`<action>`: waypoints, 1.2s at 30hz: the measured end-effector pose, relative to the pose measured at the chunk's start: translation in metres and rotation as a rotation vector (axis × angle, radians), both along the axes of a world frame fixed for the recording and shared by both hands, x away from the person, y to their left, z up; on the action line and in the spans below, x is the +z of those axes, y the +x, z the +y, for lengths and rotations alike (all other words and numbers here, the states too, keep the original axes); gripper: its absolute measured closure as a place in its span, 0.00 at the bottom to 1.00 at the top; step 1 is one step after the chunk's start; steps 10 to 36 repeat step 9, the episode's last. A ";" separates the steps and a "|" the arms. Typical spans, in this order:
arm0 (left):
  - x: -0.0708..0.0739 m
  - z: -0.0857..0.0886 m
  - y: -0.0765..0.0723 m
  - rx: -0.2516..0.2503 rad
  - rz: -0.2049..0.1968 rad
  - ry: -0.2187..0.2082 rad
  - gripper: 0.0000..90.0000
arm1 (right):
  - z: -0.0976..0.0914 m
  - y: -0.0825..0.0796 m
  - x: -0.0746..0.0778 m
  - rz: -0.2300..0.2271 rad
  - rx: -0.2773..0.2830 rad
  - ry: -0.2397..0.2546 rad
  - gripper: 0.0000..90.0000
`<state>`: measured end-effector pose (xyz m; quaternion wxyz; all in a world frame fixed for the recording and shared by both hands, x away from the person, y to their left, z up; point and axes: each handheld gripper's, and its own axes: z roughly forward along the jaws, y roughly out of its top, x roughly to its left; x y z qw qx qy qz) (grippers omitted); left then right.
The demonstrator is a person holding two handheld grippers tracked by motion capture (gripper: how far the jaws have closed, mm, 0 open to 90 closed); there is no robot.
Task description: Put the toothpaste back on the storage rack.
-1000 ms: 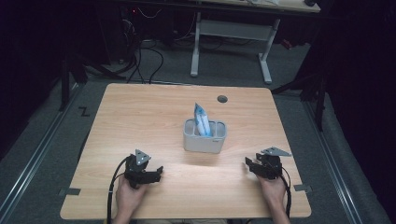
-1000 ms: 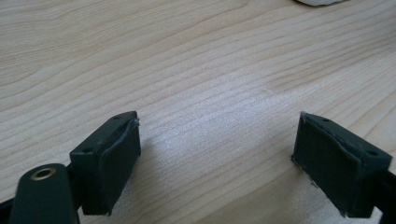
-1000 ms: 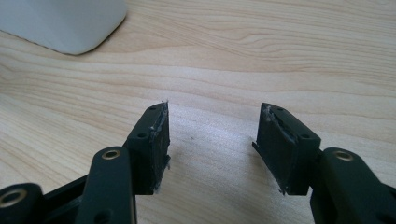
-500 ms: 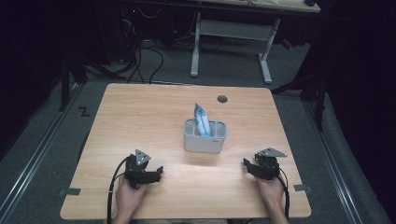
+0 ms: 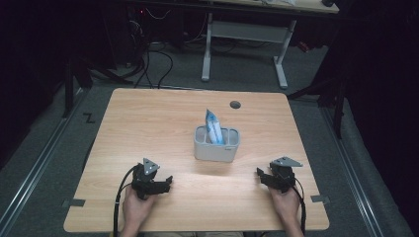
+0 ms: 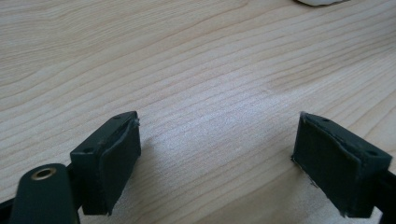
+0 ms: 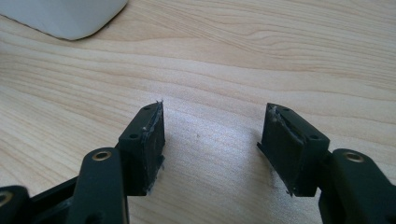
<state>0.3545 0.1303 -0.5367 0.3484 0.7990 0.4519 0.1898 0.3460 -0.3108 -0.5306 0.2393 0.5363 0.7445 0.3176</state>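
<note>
I hold the left gripper (image 5: 167,181) and right gripper (image 5: 260,174) low at the near edge of the table (image 5: 148,118), both with jaws spread and empty. Nothing looks begun. A grey bin (image 5: 217,144) sits mid-table between them, a blue-and-white packet (image 5: 214,126) upright inside, long axis vertical, tip leaning far-left. Likely next: reaching in for it.

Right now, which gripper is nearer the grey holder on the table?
Neither clearly. The left gripper sits near-left of the grey holder, the right gripper near-right; both are apart from it, with jaws open.
</note>
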 end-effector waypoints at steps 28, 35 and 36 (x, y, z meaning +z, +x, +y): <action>0.000 0.000 0.000 0.002 0.000 -0.001 0.17 | 0.000 0.000 0.000 0.000 0.003 -0.001 0.43; 0.000 0.000 0.000 0.002 0.000 -0.001 0.17 | 0.000 0.000 0.000 0.000 0.003 -0.001 0.43; 0.000 0.000 0.000 0.002 0.000 -0.001 0.17 | 0.000 0.000 0.000 0.000 0.003 -0.001 0.43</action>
